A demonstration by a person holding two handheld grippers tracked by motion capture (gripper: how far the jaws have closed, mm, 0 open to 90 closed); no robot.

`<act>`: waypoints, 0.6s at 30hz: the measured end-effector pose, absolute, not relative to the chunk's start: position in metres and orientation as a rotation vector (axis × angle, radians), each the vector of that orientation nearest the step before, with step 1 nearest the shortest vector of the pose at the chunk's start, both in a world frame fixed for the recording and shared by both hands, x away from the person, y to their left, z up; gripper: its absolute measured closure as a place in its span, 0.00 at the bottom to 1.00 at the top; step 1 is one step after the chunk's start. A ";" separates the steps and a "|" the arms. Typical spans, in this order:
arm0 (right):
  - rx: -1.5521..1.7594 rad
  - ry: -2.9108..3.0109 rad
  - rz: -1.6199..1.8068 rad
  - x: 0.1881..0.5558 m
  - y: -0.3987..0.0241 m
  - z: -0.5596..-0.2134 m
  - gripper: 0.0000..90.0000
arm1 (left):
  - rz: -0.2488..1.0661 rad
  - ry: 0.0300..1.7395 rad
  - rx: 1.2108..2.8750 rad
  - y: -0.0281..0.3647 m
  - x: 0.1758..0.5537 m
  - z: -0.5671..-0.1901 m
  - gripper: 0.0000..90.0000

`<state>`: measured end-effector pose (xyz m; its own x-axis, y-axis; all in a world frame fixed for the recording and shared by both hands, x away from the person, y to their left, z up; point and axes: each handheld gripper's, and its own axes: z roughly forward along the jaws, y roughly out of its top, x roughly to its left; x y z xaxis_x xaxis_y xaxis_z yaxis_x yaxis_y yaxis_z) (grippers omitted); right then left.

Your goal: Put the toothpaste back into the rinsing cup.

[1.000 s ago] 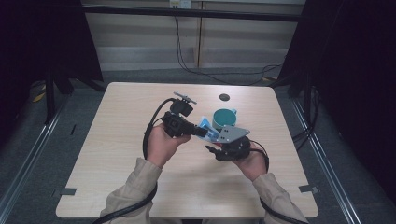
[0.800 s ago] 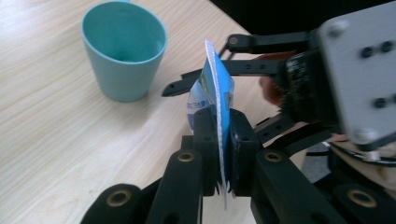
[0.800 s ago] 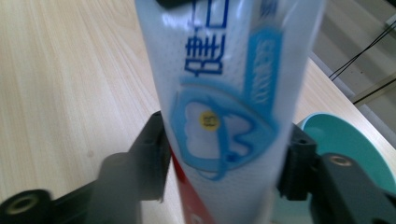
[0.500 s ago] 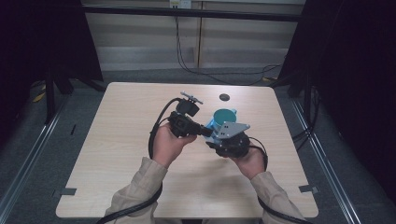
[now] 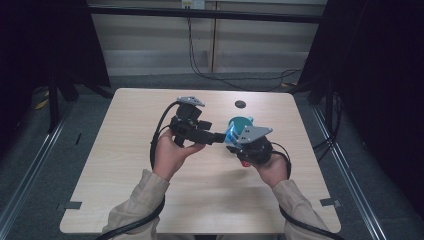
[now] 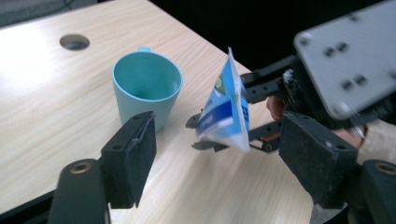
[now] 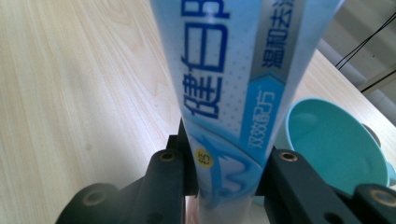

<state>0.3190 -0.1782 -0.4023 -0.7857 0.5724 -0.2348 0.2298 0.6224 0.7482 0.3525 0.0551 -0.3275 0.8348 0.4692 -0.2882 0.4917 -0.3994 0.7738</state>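
The blue-and-white soft plastic tube (image 6: 224,105) is held in the air just beside the teal plastic cup (image 6: 147,86), clamped in the right gripper (image 7: 223,172), whose jaws have just closed on it. The left gripper (image 6: 219,163) has just opened wide and grips nothing. The handover is judged complete; placing into the cup likely remains.

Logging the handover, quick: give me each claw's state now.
Left claw: open, jaws just opened, clear of the tube.
Right claw: shut on the blue-and-white plastic toothpaste tube, jaws just closed.
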 end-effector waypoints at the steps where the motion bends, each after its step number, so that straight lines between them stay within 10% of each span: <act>1: 0.633 2.391 1.012 0.319 -0.178 -0.402 0.83 | -0.030 0.705 2.053 0.055 0.353 -0.328 0.26; 18: 0.749 2.385 1.095 0.330 -0.198 -0.391 0.83 | 0.077 0.635 2.136 0.074 0.350 -0.388 0.22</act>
